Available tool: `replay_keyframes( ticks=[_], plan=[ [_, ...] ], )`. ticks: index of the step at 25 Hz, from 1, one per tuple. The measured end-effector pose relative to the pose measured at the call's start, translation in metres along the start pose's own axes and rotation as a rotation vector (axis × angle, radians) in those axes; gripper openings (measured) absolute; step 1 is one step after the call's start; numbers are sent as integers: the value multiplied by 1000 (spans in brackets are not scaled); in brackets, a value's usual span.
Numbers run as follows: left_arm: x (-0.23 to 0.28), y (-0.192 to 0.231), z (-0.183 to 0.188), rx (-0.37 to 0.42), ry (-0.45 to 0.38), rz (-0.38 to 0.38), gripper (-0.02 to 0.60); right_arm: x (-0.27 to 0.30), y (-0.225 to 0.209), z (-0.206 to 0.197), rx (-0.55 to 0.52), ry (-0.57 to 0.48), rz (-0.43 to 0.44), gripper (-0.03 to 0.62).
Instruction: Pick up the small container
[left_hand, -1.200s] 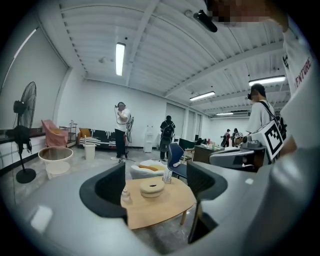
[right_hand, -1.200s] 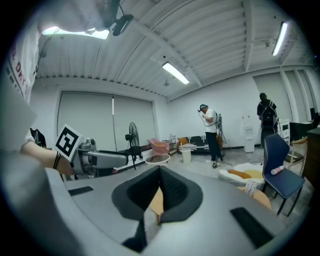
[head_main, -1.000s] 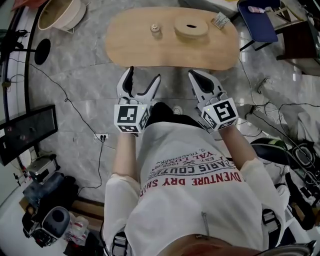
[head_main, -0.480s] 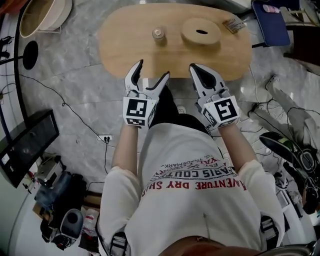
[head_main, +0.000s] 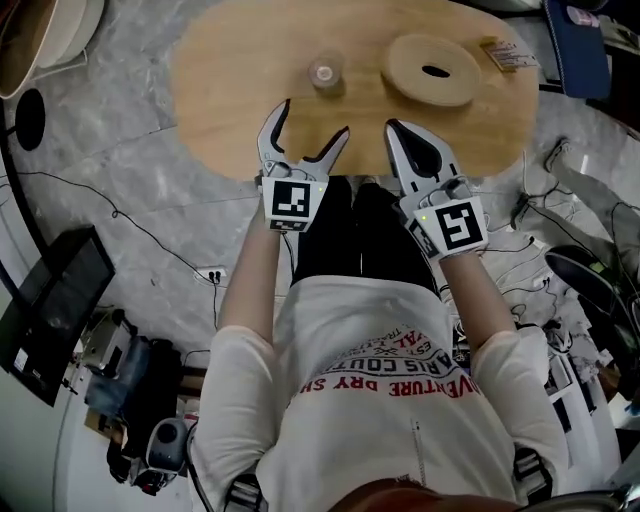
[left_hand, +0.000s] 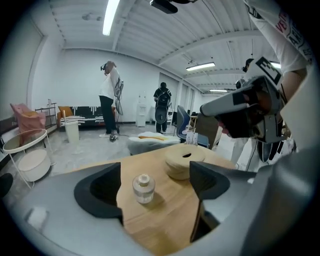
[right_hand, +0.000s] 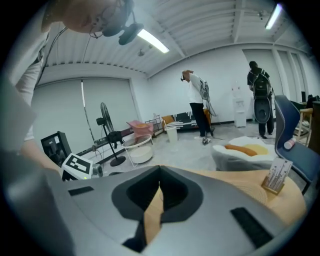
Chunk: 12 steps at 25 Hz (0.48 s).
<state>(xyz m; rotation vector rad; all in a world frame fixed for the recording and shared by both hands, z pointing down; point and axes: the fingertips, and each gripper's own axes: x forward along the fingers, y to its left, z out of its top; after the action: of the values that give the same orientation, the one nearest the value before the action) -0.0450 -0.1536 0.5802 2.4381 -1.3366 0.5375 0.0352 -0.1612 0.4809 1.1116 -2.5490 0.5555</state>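
The small container (head_main: 326, 72), a clear jar with a pale lid, stands upright on the oval wooden table (head_main: 230, 70). My left gripper (head_main: 310, 122) hovers over the table's near edge just short of it. Its jaws are wide apart and have just been opening further, with nothing between them. In the left gripper view the jar (left_hand: 143, 188) stands ahead, framed by the left gripper (left_hand: 156, 190). My right gripper (head_main: 393, 128) is shut and holds nothing, to the right of the left one and in front of the round wooden disc (head_main: 432, 70). In its own view the right gripper (right_hand: 159, 175) shows its tips meeting.
A small card stand (head_main: 511, 55) sits at the table's far right end. A blue chair (head_main: 575, 40) stands beyond it. A white basket (head_main: 40, 35) is on the floor at the far left. Cables (head_main: 120, 215) run across the floor. People (left_hand: 108, 100) stand in the background.
Both grippers have travelled forward and down from in front of the table to over its near edge. The left jaws stand a little wider. The table fills more of the head view.
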Motion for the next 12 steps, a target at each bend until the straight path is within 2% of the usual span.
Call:
replay_keyframes(
  ticks=[7, 12],
  plan=[
    [62, 15, -67, -38, 58, 6, 428, 50, -31, -44, 9, 29, -1, -3],
    [102, 22, -91, -71, 64, 31, 433, 69, -47, -70, 7, 59, 14, -3]
  ],
)
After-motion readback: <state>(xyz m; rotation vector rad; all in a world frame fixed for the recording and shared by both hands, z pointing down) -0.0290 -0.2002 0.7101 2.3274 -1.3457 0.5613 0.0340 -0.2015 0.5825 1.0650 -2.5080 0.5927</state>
